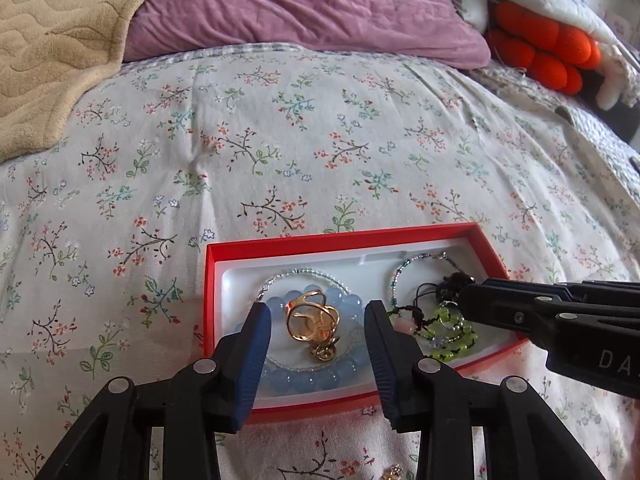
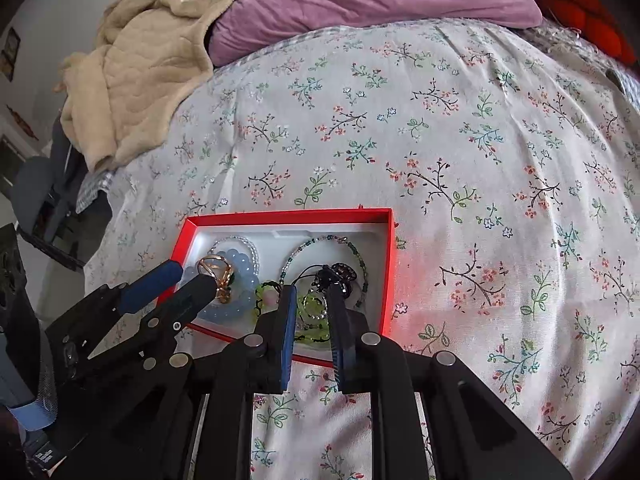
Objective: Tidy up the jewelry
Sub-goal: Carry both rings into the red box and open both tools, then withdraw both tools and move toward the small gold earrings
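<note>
A red box with a white liner lies on the floral bedspread, also in the right wrist view. It holds a pale blue bead bracelet, a gold ring piece, a green bead bracelet, a thin beaded strand and a black piece. My left gripper is open above the blue bracelet and the gold piece. My right gripper is open over the green bracelet, empty, its tips close to the black piece.
A beige blanket and a purple pillow lie at the back of the bed. An orange plush sits at the back right. A small gold item lies on the bedspread in front of the box. The bed's left edge drops off.
</note>
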The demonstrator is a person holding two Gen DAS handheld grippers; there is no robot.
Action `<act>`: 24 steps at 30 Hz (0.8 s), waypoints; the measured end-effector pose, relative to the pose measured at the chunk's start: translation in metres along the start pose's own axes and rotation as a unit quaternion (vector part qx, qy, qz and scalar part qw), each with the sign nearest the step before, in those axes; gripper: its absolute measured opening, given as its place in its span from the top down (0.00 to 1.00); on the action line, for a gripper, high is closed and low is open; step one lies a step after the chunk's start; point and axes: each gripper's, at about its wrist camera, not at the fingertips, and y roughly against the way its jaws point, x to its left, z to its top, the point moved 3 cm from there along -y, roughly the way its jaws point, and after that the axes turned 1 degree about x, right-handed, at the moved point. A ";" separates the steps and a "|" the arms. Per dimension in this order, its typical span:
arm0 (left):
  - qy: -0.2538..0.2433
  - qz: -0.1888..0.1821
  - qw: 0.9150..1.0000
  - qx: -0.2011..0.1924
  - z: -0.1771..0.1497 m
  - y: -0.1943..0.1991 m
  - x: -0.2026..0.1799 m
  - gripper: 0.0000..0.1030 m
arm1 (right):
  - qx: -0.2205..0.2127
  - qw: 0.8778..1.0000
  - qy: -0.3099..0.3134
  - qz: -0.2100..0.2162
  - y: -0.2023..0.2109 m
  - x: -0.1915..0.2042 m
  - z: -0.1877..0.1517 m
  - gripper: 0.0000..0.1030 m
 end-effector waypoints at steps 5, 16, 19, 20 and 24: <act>-0.001 0.006 1.000 0.002 -0.003 0.007 0.001 0.47 | -0.001 1.000 -0.002 -0.004 0.008 -0.003 -0.002 0.82; -0.005 0.025 0.999 0.023 -0.020 0.030 0.005 0.14 | -0.015 1.000 0.008 -0.016 0.038 -0.004 -0.014 0.28; 0.010 0.023 0.999 0.037 -0.031 0.040 0.011 0.11 | -0.009 0.999 0.009 -0.032 0.044 -0.006 -0.023 0.18; 0.014 0.021 0.999 0.039 -0.036 0.044 0.013 0.09 | -0.005 0.999 0.013 -0.036 0.046 -0.006 -0.028 0.17; 0.018 0.016 0.999 0.048 -0.052 0.058 0.020 0.04 | 0.016 0.994 0.085 -0.064 0.049 0.003 -0.051 0.11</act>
